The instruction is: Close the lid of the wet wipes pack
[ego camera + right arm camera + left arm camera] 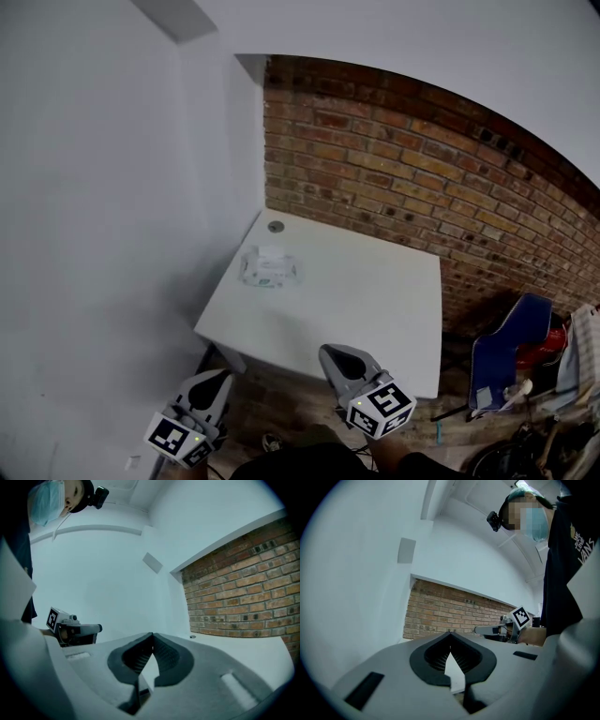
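- lying on the white table (366, 309), in its far left part, is the wet wipes pack (269, 267), close to the left edge and just this side of a small round hole (275, 226) in the tabletop
- a white patch shows on the far side of the pack's top; it is too small to tell whether the lid is up or down
- the left gripper (225, 374) hangs low at the person's left, short of the table's near left corner and well apart from the pack; in the left gripper view its jaws (450, 633) meet at the tips with nothing between them
- the right gripper (328, 352) is held over the table's near edge, also well apart from the pack; in the right gripper view its jaws (152, 634) are pressed together at the tips and hold nothing
- each gripper shows in the other's view, level beside it: the right gripper (480, 630) and the left gripper (97, 628)
- a brick wall (422, 178) runs behind the table and a plain white wall (112, 234) stands at its left
- a blue folding chair (506, 361) stands to the table's right
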The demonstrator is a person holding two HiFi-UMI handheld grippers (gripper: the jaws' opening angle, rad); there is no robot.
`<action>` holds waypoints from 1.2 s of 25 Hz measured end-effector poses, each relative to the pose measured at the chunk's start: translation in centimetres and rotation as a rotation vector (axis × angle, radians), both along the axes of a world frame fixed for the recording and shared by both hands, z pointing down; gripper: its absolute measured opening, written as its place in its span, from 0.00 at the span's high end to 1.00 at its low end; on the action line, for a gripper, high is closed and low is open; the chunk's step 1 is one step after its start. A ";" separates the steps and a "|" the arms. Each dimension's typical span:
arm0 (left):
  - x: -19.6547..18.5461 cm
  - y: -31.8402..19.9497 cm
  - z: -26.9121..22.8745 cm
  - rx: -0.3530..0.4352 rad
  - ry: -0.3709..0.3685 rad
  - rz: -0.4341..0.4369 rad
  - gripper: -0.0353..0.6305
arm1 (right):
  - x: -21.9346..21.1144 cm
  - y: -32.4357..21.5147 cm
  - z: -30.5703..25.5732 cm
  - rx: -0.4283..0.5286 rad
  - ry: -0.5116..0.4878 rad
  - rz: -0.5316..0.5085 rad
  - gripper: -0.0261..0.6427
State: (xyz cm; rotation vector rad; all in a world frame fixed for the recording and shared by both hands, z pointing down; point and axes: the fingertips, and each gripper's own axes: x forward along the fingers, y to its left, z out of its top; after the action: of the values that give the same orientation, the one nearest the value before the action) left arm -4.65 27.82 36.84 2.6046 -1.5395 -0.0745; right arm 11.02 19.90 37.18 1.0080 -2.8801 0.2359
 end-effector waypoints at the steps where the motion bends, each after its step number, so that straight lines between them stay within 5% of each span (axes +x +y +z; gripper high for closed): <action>1: -0.3 -0.1 0.1 0.004 0.007 0.007 0.95 | -0.3 0.0 0.0 0.001 0.001 0.003 0.96; 9: -1.2 -1.0 0.1 0.008 0.056 0.032 0.95 | -1.3 -1.5 0.0 -0.008 0.031 0.004 0.96; 13: -2.0 -2.7 0.9 -0.021 0.016 0.016 0.95 | -2.1 -3.4 -0.2 -0.014 0.039 -0.012 0.96; 30: -0.3 -14.5 1.4 -0.046 0.021 0.007 0.95 | -1.8 -14.4 0.4 -0.030 0.045 -0.061 0.96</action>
State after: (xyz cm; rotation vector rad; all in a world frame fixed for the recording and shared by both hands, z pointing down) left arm -4.97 13.33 38.28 2.5658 -1.5065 -0.0644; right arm 9.18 5.47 37.61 0.9076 -2.8524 0.2473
